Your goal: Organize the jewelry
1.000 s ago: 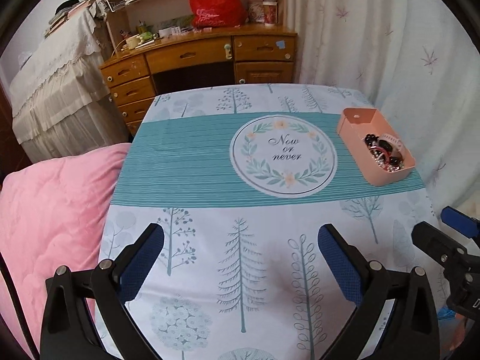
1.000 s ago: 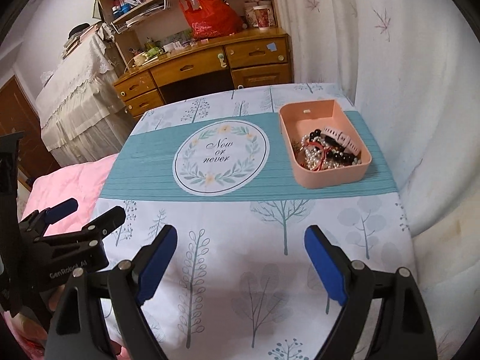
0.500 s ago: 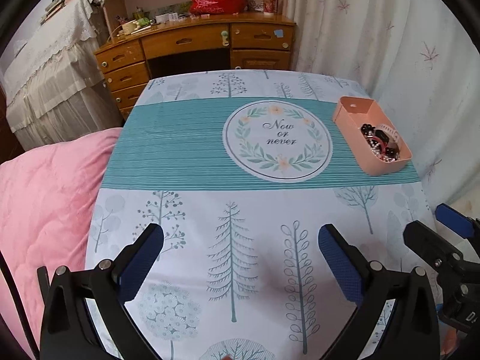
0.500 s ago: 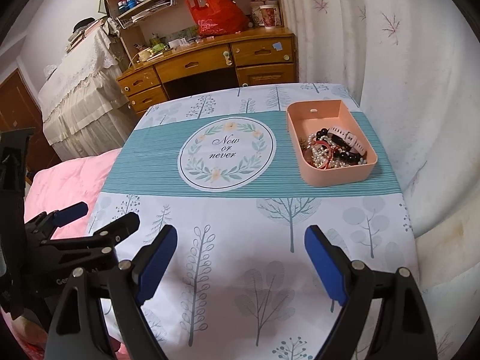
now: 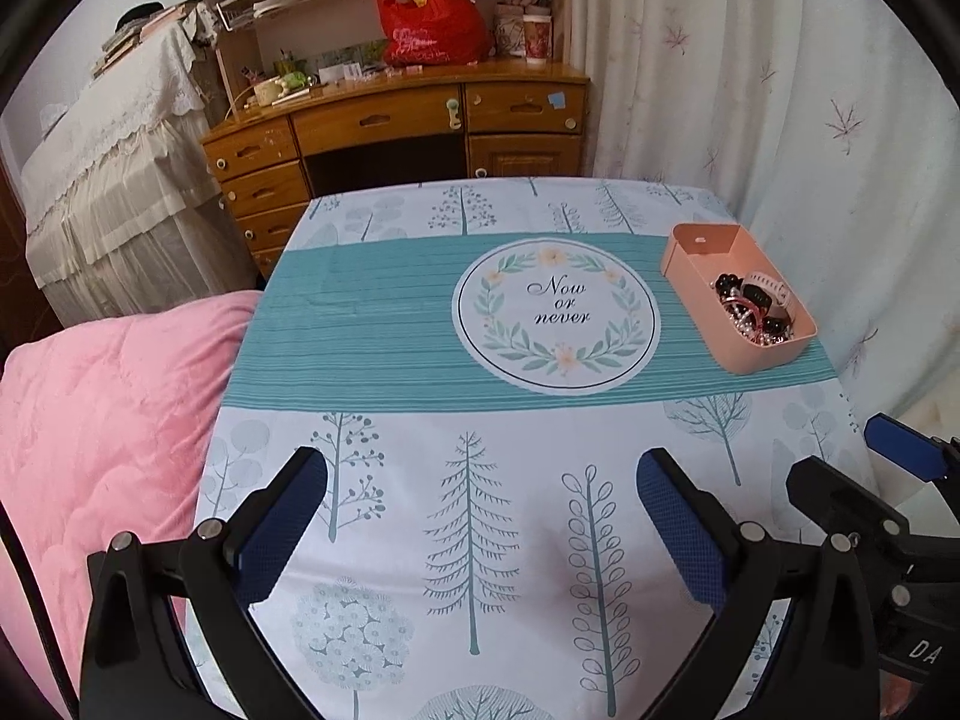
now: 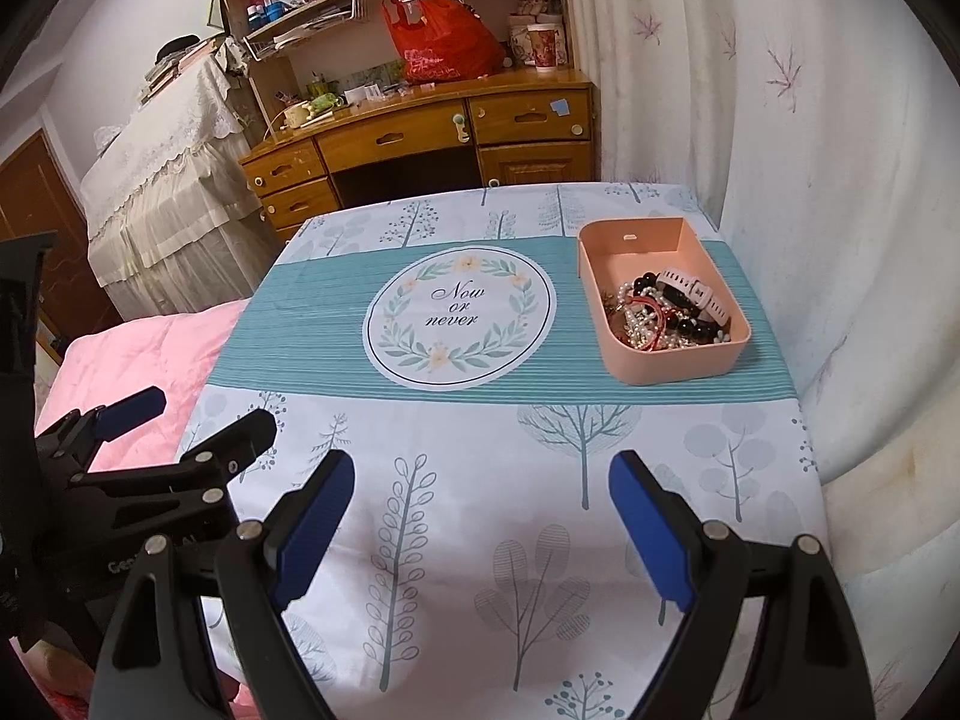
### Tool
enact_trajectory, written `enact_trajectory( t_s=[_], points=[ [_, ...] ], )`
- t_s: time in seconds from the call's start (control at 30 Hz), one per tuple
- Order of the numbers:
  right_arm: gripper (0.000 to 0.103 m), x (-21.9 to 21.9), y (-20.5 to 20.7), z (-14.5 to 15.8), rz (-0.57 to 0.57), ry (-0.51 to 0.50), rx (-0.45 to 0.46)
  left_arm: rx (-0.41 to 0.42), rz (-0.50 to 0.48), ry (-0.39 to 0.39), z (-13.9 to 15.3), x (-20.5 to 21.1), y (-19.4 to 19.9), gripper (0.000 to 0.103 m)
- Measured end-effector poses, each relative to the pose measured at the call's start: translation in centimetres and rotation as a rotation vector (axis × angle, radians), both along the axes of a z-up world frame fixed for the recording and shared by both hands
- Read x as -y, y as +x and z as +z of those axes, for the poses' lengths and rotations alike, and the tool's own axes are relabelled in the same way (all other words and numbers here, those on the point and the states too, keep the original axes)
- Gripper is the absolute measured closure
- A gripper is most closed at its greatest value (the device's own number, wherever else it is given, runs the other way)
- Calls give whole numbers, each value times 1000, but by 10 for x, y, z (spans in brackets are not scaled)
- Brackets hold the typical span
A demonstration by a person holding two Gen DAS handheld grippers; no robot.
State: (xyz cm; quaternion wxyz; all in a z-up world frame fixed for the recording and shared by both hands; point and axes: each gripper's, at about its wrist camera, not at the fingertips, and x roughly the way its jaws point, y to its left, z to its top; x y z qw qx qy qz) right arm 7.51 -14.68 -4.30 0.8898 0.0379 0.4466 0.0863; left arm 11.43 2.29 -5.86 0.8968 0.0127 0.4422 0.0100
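Observation:
A pink tray [image 5: 744, 357] [image 6: 672, 367] stands on the teal band at the right side of the table. In its near half lies a heap of jewelry [image 5: 753, 307] [image 6: 657, 315]: pearl strands, dark beads, a red bangle and a pale watch strap [image 6: 699, 293]. My left gripper [image 5: 480, 474] is open over the near white part of the cloth, nothing between its blue pads. My right gripper [image 6: 480, 471] is open too, empty, well short of the tray. Each gripper shows at the edge of the other's view.
A tree-print tablecloth [image 5: 480, 540] with a round "Now or never" emblem [image 6: 459, 315] covers the table. A pink quilt [image 5: 96, 432] lies off the left edge. A wooden desk [image 5: 390, 120] with a red bag stands behind. A white curtain [image 6: 780, 150] hangs on the right.
Both views shift only slightly. The grippers stay open and the tray with its jewelry has not moved.

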Motion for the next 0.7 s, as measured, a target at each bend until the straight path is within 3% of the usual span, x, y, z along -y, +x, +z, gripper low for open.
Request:
enact_trajectory(
  t_s=[0.7],
  points=[
    [15,2,-4,4,-2,2,10,15,-23,-16,4,6,-3,1]
  ],
)
